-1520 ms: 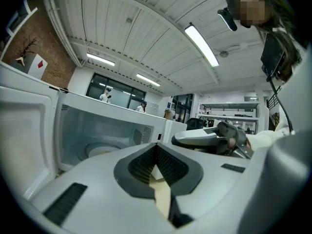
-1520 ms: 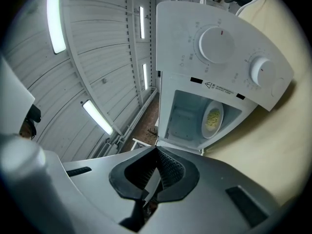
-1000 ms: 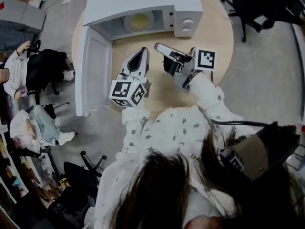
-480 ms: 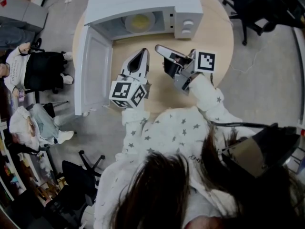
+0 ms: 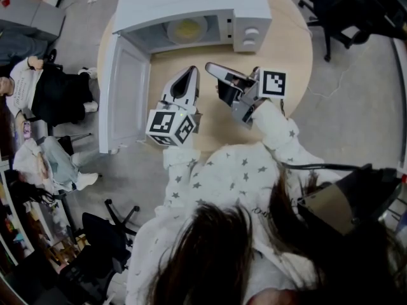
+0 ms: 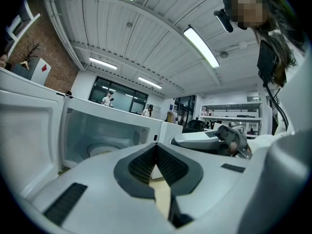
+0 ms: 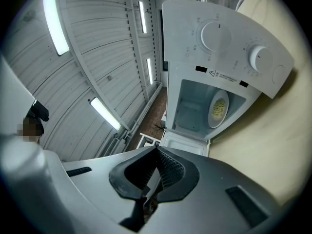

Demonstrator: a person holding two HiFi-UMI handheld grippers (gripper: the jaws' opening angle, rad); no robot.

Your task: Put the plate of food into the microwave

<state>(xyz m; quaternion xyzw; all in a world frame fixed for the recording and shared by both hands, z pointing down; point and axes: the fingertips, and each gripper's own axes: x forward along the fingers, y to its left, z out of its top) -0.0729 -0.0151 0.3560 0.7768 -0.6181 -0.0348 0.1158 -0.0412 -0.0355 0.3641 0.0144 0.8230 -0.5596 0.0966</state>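
The white microwave (image 5: 191, 2) stands at the far side of the round wooden table (image 5: 289, 49) with its door (image 5: 124, 94) swung wide open to the left. A plate of yellow food (image 5: 186, 28) sits inside the cavity. My left gripper (image 5: 189, 72) hovers over the table in front of the opening, jaws shut and empty. My right gripper (image 5: 210, 67) hangs close beside it, also shut with nothing in it. In the right gripper view, the right gripper (image 7: 157, 150) points at the plate (image 7: 219, 108) inside the microwave (image 7: 224, 48). The left gripper (image 6: 156, 147) faces the cavity (image 6: 102, 130).
The open door juts past the table's left edge. People sit on chairs (image 5: 44, 94) on the floor to the left. A black office chair (image 5: 337, 5) stands at the upper right. Bare tabletop lies between the grippers and the microwave.
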